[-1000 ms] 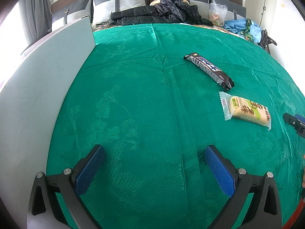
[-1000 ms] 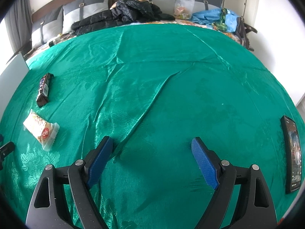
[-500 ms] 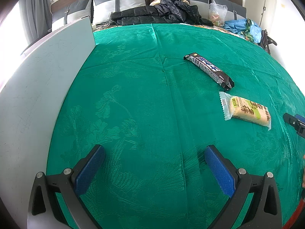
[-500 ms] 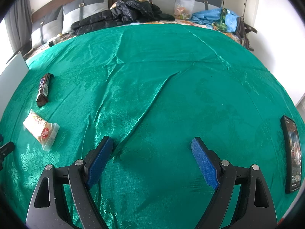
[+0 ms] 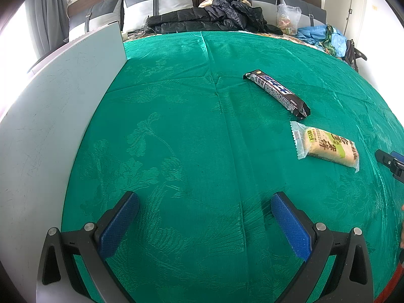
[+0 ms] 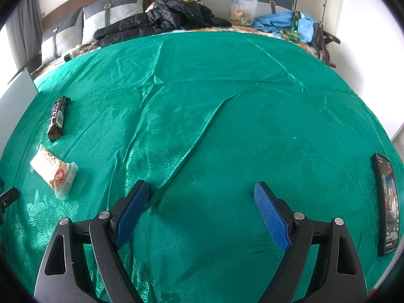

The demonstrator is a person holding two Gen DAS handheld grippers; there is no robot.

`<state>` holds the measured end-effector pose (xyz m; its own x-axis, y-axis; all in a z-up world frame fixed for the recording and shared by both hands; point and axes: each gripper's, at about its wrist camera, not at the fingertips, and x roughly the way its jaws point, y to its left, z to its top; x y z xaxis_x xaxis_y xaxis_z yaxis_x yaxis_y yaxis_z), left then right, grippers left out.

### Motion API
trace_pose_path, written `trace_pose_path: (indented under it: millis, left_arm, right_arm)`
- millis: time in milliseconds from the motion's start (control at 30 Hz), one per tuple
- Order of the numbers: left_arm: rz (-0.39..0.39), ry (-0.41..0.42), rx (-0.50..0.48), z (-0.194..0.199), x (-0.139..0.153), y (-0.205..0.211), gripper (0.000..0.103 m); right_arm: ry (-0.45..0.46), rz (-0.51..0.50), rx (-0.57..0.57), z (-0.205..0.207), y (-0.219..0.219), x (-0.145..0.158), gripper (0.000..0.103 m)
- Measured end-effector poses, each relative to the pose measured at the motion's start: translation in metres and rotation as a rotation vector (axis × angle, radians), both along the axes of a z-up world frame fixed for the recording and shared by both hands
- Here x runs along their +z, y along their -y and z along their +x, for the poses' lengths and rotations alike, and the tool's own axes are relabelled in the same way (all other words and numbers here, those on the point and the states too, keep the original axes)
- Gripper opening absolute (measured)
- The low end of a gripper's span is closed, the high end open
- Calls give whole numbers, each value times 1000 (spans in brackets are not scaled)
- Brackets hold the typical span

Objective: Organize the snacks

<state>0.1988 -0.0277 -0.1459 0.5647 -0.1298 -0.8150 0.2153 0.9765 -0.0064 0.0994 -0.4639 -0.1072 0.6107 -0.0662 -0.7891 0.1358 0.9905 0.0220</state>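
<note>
A dark chocolate bar [image 5: 277, 94] lies on the green cloth [image 5: 189, 139], and a clear-wrapped beige cake snack [image 5: 327, 145] lies just in front of it. Both also show in the right wrist view, the bar [image 6: 57, 118] and the cake snack [image 6: 53, 171] at the far left. My left gripper [image 5: 204, 216] is open and empty, hovering over bare cloth to the left of the snacks. My right gripper [image 6: 200, 205] is open and empty over the cloth, right of the snacks. Its tip shows at the left wrist view's right edge [image 5: 391, 162].
A pale grey board [image 5: 50, 116] borders the cloth's left side. A black phone [image 6: 386, 203] lies at the cloth's right edge. Black jackets [image 5: 214, 17], pillows, a snack bag [image 6: 242, 10] and blue clothes [image 6: 280, 22] lie at the back.
</note>
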Motion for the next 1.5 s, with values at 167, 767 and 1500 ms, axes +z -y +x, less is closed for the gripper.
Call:
trace_pose_path:
  millis: [167,767,1500]
  left_arm:
    - [0,0,0,0,0,0,103]
    - [-1,0,-1,-1,0,0,103]
    - [0,1,-1,-1,0,1,103]
  right_arm:
    - [0,0,0,0,0,0,87]
    - [0,1,0,0,0,0,88]
    - [0,6,0,0,-1,-1,89]
